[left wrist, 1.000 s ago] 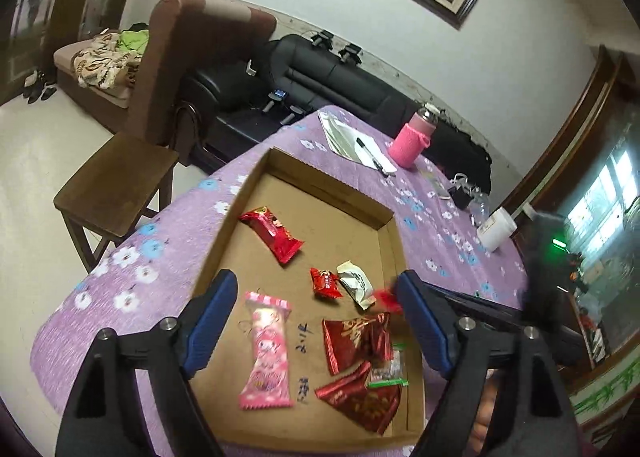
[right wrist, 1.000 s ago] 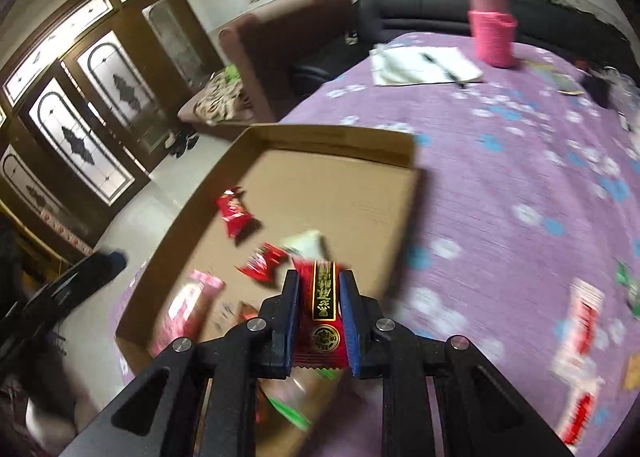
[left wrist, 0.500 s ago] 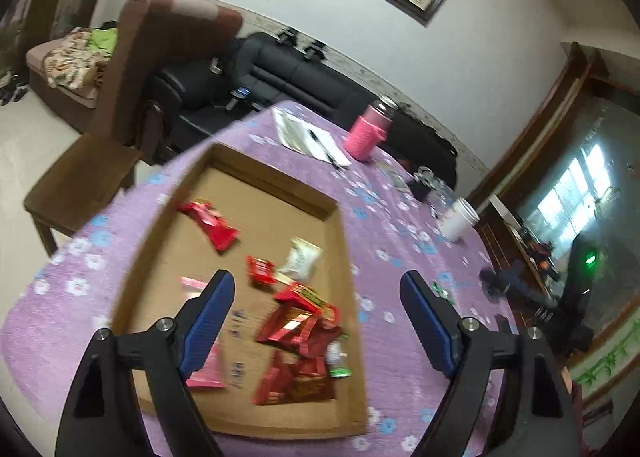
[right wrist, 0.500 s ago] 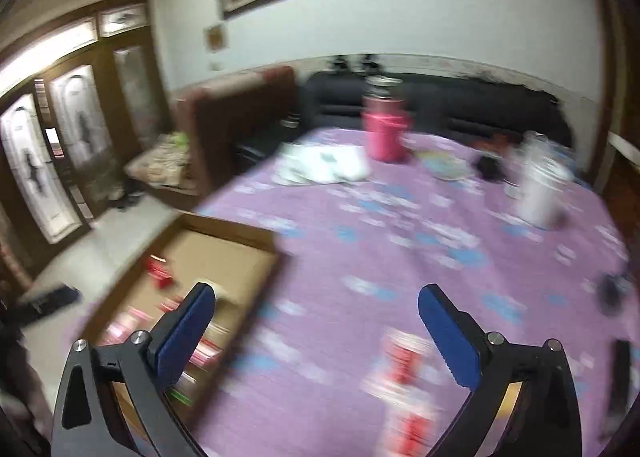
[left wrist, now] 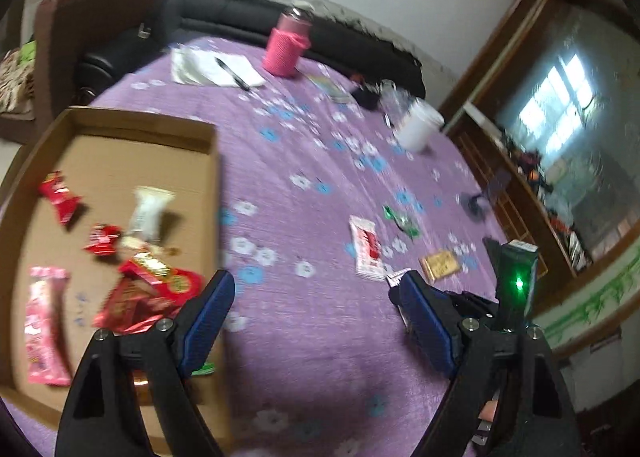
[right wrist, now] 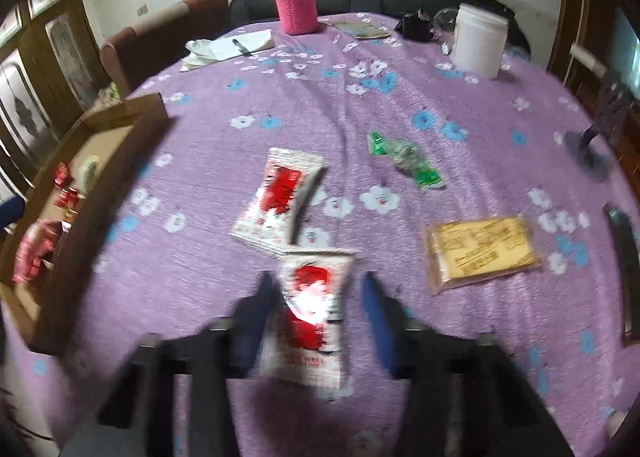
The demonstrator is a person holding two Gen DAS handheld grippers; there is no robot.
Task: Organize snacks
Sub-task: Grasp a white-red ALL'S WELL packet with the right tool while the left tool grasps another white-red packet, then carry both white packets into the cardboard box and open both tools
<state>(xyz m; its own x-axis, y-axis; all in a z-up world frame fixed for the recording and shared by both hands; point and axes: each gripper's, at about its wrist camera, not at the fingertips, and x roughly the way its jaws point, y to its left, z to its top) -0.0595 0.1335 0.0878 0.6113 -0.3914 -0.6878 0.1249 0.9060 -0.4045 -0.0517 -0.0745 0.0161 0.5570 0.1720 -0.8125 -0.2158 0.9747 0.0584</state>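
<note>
A purple flowered tablecloth point(right wrist: 400, 105) covers the round table, with bare cloth between the cardboard tray point(left wrist: 216, 177) at its left edge and the loose snacks. The left gripper point(left wrist: 312, 311) hangs wide and empty over that gap. The right gripper point(right wrist: 316, 297) has just been closing around a red-and-white packet point(right wrist: 312, 313); contact is too blurred to tell.

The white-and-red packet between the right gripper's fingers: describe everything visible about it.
The white-and-red packet is a flat, glossy, sealed pouch, white with a red printed panel and crimped ends. It lies lengthwise on the purple flowered tablecloth, its far end touching or slightly overlapping a similar packet. The right gripper straddles it; its jaws have just been closing, with gaps still visible on both sides. Blur hides the print.
</note>
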